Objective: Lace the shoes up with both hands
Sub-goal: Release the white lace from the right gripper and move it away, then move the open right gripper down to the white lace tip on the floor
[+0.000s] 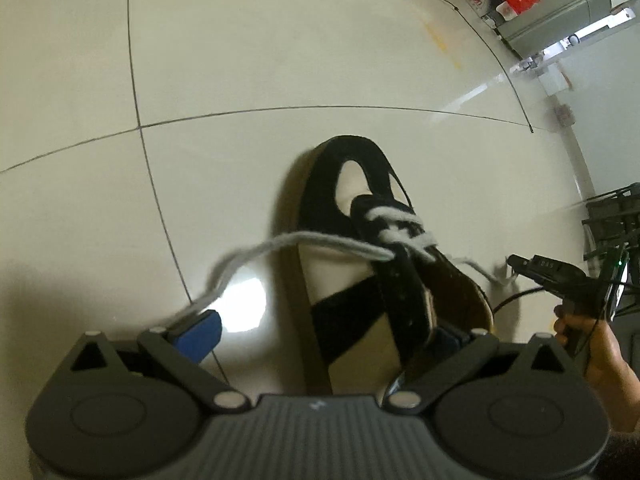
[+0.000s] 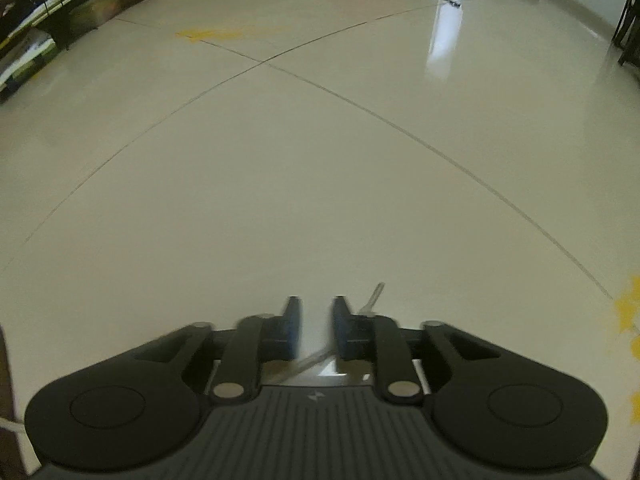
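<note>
**Shoe on the tiles, a lace end drawn out to either side**

From the left, the left gripper (image 1: 320, 334) hangs over the floor (image 1: 280, 60) with its fingers spread wide. One blue pad (image 1: 200, 332) stands at the left; the other is mostly hidden behind the heel of the shoe (image 1: 360, 248). The left lace end (image 1: 280, 242) runs from the crossed lacing out to that left pad and lies against its tip; nothing is pinched.

The black and cream shoe sits on the pale tiles between those fingers, toe pointing away, its tongue standing up.

To the right, the right lace end (image 1: 480, 272) trails toward the right gripper (image 1: 516, 262), held in a hand (image 1: 592, 344).

In its own view, the right gripper (image 2: 316, 320) has its fingers a narrow gap apart, and the pale lace (image 2: 372, 298) crosses low between them and sticks out past the right finger. I cannot tell whether the pads bite it.
</note>
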Demonstrator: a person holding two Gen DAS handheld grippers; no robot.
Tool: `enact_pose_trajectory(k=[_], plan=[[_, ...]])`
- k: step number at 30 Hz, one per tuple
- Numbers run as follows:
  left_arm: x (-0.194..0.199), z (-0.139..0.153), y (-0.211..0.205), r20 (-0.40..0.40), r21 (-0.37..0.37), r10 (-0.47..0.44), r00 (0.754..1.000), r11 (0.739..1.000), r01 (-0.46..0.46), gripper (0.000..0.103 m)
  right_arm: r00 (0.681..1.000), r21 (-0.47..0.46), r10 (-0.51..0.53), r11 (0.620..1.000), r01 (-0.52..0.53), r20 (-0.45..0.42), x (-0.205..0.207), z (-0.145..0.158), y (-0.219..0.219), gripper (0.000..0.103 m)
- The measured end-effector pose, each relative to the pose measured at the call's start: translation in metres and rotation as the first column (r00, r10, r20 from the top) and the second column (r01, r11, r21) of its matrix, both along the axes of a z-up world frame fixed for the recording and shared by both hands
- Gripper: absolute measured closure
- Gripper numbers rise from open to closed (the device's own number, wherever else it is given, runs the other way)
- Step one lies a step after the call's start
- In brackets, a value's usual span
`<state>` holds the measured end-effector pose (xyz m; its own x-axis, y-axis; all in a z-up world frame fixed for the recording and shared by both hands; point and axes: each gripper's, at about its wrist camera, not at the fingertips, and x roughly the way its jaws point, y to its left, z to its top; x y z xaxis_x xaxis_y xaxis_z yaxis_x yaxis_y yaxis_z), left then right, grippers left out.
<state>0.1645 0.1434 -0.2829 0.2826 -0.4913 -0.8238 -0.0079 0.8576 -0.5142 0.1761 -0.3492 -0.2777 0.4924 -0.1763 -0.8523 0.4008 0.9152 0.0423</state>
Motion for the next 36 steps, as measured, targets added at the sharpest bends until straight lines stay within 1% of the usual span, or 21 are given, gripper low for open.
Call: enact_pose_trajectory(k=[5,6,7,8,9,12,15,18,21,26,28,30,32,35,36], plan=[[0.001,-0.001,-0.013,-0.009,-0.005,0.012,1.000,1.000,-0.012,0.000,0.995,-0.078,0.103,0.992,-0.102,0.005,0.002,0.004,0.019,0.071],[0.004,-0.002,-0.025,-0.009,-0.004,0.013,1.000,1.000,-0.013,0.000,0.993,-0.089,0.120,0.989,-0.119,0.007,0.003,0.004,0.019,0.072],[0.008,-0.004,-0.038,-0.007,-0.002,0.014,1.000,1.000,-0.014,0.000,0.991,-0.092,0.135,0.987,-0.134,0.010,0.003,0.004,0.020,0.075],[0.009,-0.004,-0.038,-0.006,-0.001,0.015,1.000,1.000,-0.015,0.000,0.989,-0.089,0.150,0.985,-0.148,0.013,0.003,0.004,0.019,0.084],[0.009,-0.005,-0.038,-0.005,0.000,0.016,1.000,1.000,-0.016,0.000,0.987,-0.081,0.162,0.984,-0.161,0.015,0.003,0.005,0.019,0.086],[0.004,-0.002,-0.035,-0.016,0.005,0.014,1.000,1.000,-0.014,0.000,0.983,-0.035,0.185,0.982,-0.185,0.007,0.003,0.008,0.022,0.086],[-0.001,0.004,-0.031,-0.030,0.047,-0.011,0.999,0.999,0.013,0.000,0.980,0.022,0.200,0.980,-0.200,-0.007,0.006,0.014,0.027,0.085],[-0.005,0.011,-0.033,-0.019,0.080,-0.021,1.000,0.997,0.023,0.000,0.974,0.060,0.227,0.972,-0.226,-0.016,0.014,0.023,0.030,0.084],[-0.010,0.016,-0.030,-0.010,0.075,0.001,1.000,0.997,0.000,0.000,0.965,0.089,0.262,0.962,-0.259,-0.021,0.026,0.032,0.036,0.083],[-0.027,0.019,-0.027,-0.011,0.059,0.028,1.000,0.998,-0.027,0.000,0.942,0.156,0.335,0.931,-0.331,0.002,0.033,0.053,0.070,0.078],[-0.032,0.018,-0.028,-0.011,0.060,0.028,1.000,0.998,-0.027,0.000,0.925,0.178,0.380,0.910,-0.375,0.008,0.037,0.053,0.088,0.076],[-0.036,0.018,-0.026,-0.012,0.063,0.035,0.999,0.997,-0.034,0.000,0.898,0.188,0.441,0.881,-0.434,0.006,0.036,0.048,0.115,0.076],[-0.036,0.018,-0.026,-0.014,0.059,0.044,0.999,0.997,-0.043,0.000,0.860,0.178,0.510,0.846,-0.502,0.001,0.034,0.045,0.140,0.076],[-0.034,0.018,-0.029,-0.002,0.042,0.037,0.999,0.998,-0.037,0.000,0.797,0.151,0.603,0.790,-0.594,-0.020,0.041,0.033,0.172,0.076],[-0.032,0.018,-0.031,0.003,0.035,0.032,0.999,0.999,-0.032,0.000,0.785,0.159,0.619,0.778,-0.608,-0.023,0.042,0.030,0.180,0.076]])
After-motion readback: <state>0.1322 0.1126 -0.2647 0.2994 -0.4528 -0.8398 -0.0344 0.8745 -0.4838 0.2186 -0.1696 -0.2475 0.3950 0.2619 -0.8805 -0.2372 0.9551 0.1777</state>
